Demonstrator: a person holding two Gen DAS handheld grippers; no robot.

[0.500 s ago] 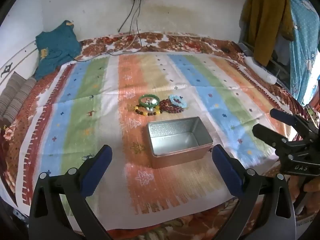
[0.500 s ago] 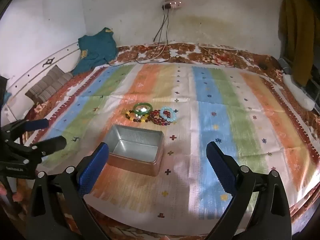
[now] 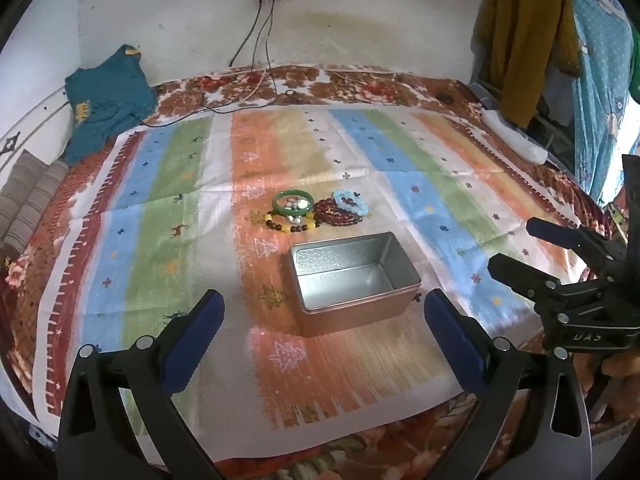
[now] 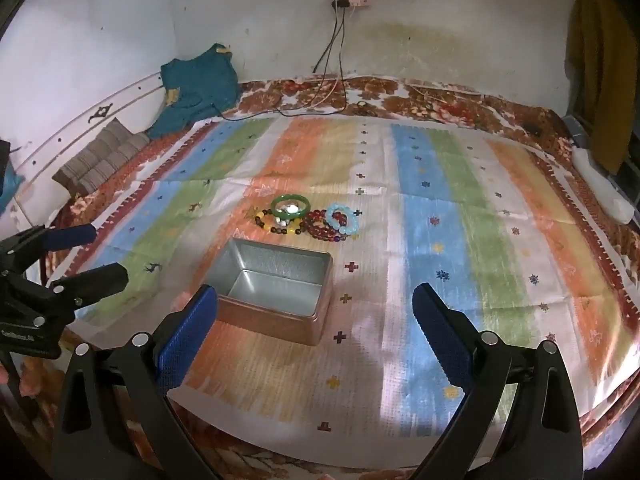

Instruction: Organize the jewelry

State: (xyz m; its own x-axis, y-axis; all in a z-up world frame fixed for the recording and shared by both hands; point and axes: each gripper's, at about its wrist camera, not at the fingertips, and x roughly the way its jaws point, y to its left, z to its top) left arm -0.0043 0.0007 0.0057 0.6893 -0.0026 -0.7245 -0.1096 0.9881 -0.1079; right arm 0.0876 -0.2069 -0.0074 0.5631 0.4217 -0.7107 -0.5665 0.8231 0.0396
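An open metal tin sits on the striped cloth, empty inside; it also shows in the right wrist view. Just behind it lies a cluster of bracelets: a green bangle, a yellow-and-brown beaded one, dark red beads and a light blue one. My left gripper is open and empty, in front of the tin. My right gripper is open and empty, in front of the tin and to its right. Each gripper shows at the edge of the other's view.
The striped cloth covers a floral bed. A teal garment and a striped pillow lie at the back left. Cables run from a wall socket. Clothes hang at the right.
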